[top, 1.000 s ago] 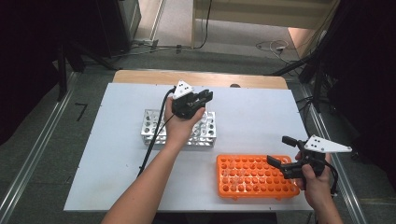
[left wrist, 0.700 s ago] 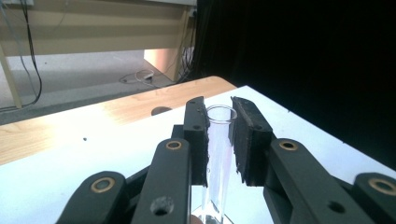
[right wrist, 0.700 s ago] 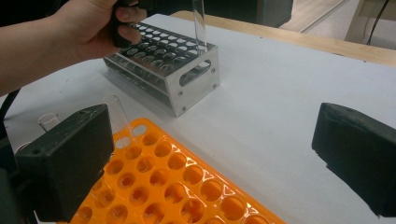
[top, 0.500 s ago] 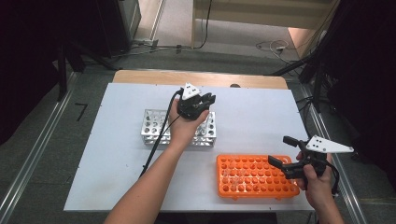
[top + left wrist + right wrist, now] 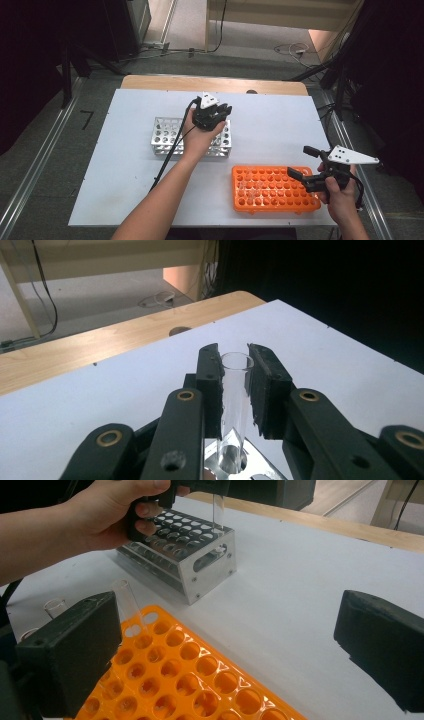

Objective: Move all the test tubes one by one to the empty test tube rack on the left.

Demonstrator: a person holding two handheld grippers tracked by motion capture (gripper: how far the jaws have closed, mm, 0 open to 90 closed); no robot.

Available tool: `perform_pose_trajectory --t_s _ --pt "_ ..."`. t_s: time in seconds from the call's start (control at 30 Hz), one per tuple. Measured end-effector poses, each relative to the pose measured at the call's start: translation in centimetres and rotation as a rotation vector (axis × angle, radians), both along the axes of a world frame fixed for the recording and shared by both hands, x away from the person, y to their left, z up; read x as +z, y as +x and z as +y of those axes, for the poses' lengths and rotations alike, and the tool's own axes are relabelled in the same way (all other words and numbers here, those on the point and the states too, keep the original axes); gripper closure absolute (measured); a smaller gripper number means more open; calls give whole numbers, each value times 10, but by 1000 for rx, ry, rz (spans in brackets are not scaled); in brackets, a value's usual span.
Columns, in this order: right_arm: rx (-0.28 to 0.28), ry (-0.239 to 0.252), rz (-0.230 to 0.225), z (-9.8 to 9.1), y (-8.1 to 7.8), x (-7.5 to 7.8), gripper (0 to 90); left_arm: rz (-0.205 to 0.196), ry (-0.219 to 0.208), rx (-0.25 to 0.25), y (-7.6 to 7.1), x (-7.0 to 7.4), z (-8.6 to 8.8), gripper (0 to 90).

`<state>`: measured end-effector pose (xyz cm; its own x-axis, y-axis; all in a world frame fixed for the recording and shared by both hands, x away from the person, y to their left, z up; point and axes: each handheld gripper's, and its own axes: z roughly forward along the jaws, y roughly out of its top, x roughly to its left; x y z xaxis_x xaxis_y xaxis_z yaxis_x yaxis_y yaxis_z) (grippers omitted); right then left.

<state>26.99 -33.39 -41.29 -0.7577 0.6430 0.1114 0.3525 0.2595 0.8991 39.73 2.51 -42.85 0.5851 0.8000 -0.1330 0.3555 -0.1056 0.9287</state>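
Observation:
My left gripper (image 5: 221,111) is shut on a clear test tube (image 5: 235,390), gripping it near its open top. The tube stands upright with its lower end in a hole at the right end of the metal rack (image 5: 165,134), as the left gripper view shows by the rack's corner (image 5: 260,467). In the right gripper view the same tube (image 5: 218,512) hangs over the metal rack (image 5: 200,565). My right gripper (image 5: 302,162) stands open with nothing between its jaws, just right of the orange rack (image 5: 270,192). A clear tube (image 5: 127,600) leans in the orange rack (image 5: 190,680).
The white table (image 5: 280,120) has bare room between the two racks and to the far right. A wooden board (image 5: 215,84) borders its far edge. The left gripper's black cable (image 5: 170,155) trails across the metal rack toward the front.
My left gripper, with the tube in it, has shifted slightly to the right over the metal rack's right end. The right hand has kept still.

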Motion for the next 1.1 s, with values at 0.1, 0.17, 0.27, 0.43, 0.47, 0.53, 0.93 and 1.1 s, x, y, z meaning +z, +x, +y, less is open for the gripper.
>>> perform_pose_trajectory --t_s 0.1,0.17,0.27,0.43,0.47,0.53,0.93,1.1 --pt "-1 -1 2 0 0 0 0 6 6 0 -1 2 1 757" --pt "-1 -2 6 0 0 -1 0 14 11 -5 -2 2 1 756" --pt "-1 -5 8 0 1 -2 0 36 20 -8 -2 2 2 755" --pt "0 -5 11 1 1 -3 0 65 38 -19 -2 0 1 752" --pt "1 -7 12 1 1 -3 0 77 37 -21 -2 -1 0 751" --pt "2 -10 13 1 2 -4 0 97 49 -24 -1 -3 0 750" --pt "11 -21 15 4 2 -6 0 179 53 -37 2 -7 2 733" --pt "14 -23 17 5 2 -6 0 159 27 -70 -3 -2 3 498"
